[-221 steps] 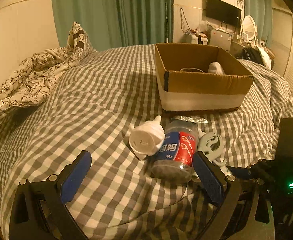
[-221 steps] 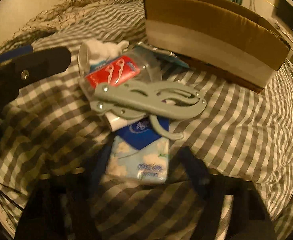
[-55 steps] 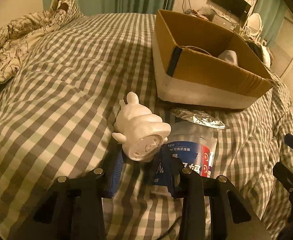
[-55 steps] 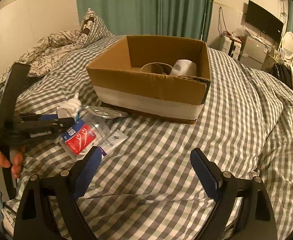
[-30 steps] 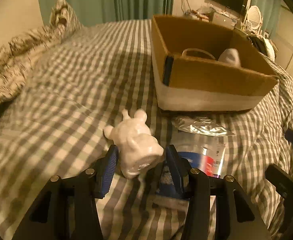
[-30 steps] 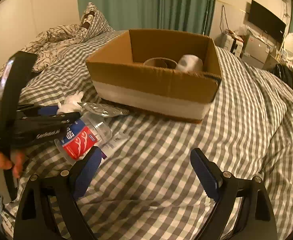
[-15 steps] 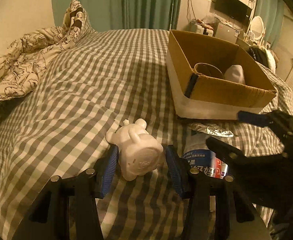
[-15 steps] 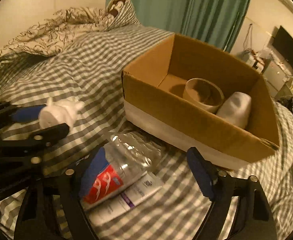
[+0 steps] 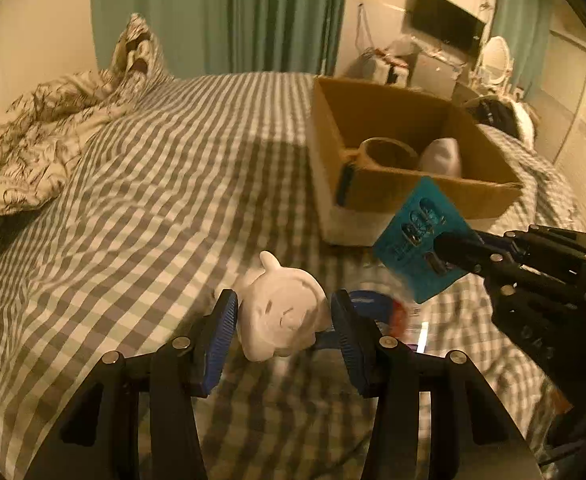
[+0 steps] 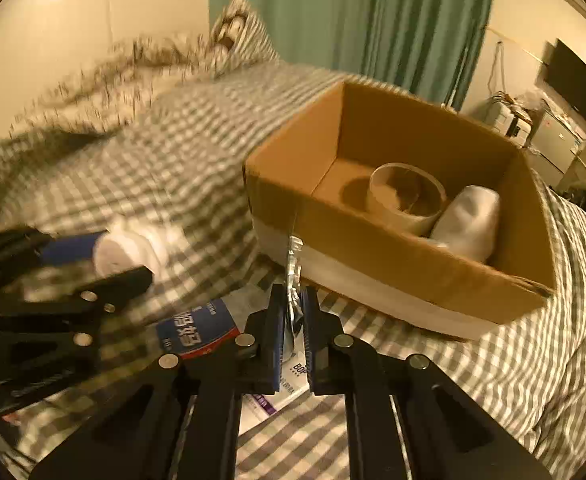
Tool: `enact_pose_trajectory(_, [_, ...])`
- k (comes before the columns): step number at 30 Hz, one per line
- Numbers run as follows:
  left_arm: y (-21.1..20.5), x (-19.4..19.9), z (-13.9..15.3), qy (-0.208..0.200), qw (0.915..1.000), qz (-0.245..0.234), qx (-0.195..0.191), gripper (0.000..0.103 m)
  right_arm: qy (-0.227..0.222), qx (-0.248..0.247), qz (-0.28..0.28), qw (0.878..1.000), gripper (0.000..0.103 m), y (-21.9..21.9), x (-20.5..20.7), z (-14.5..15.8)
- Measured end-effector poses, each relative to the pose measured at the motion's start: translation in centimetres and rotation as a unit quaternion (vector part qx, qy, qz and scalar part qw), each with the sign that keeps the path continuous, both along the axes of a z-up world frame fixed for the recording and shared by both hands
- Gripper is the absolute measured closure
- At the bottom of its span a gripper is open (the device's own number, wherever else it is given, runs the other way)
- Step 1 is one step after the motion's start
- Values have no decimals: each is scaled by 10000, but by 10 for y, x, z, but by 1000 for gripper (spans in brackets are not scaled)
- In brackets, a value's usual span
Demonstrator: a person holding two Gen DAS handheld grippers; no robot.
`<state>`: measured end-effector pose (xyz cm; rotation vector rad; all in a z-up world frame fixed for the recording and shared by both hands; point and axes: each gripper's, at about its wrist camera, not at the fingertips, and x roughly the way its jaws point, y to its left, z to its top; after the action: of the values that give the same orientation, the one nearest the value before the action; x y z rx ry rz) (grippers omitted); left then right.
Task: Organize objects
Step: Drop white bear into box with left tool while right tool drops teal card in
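Observation:
My left gripper is shut on a white figurine and holds it above the checked bedspread; it also shows in the right wrist view. My right gripper is shut on a flat foil packet, seen edge-on; in the left wrist view the packet shows a blue face, held in front of the cardboard box. The open box holds a tape roll and a white object.
A floss-pick jar with a red and blue label and a small tube lie on the bed below my right gripper. A rumpled patterned duvet lies at the left. Green curtains, a TV and a dresser stand behind.
My right gripper has shut on the foil packet and lifted it off the bed. My left gripper has raised the figurine and turned its face toward the camera.

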<state>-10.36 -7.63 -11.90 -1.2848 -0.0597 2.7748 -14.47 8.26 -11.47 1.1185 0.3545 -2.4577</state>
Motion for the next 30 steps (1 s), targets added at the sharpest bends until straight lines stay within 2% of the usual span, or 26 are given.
enact_pose_trajectory(2, [5,4,8,80,9999,-60,-71,89,117,-149,-38,9998,95,10,10,15])
enact_pose_trajectory(3, [6,5,12,71,9999,-130,0,95,158,-225,-42,9996,95,15,14,21])
enact_pose_trajectory(5, [7,7,20,87,9997,-183,159,95,271,-392,-56,9988,95,26,24,38])
enact_pose_trajectory(7, [11,9,23,113,9998,-185,41,95,422,-476,-78,9979,95,33,33,54])
enact_pose_trajectory(10, [14,10,19,-63,9995,-292,133,94,574,-510,-127,9970,95,43,44,70])
enact_pose_trajectory(12, [16,13,14,-84,9999,-139,13,92,642,-532,-166,9964,95,51,53,77])
enact_pose_trajectory(14, [17,11,5,-235,9996,-105,-94,79,671,-530,-212,9961,95,58,60,78])
enact_pose_trajectory(16, [17,11,-2,-276,9992,24,-305,42,620,-510,-246,9965,95,63,63,73])
enact_pose_trajectory(18, [15,8,-9,-299,9985,161,-420,32,551,-507,-294,9968,95,71,65,67])
enact_pose_trajectory(23, [15,-12,-19,-524,9981,234,-208,32,324,-595,-370,9970,95,83,59,46])
enact_pose_trajectory(30, [23,-60,-41,-756,9963,216,-338,32,133,-667,-373,9970,95,91,46,25])
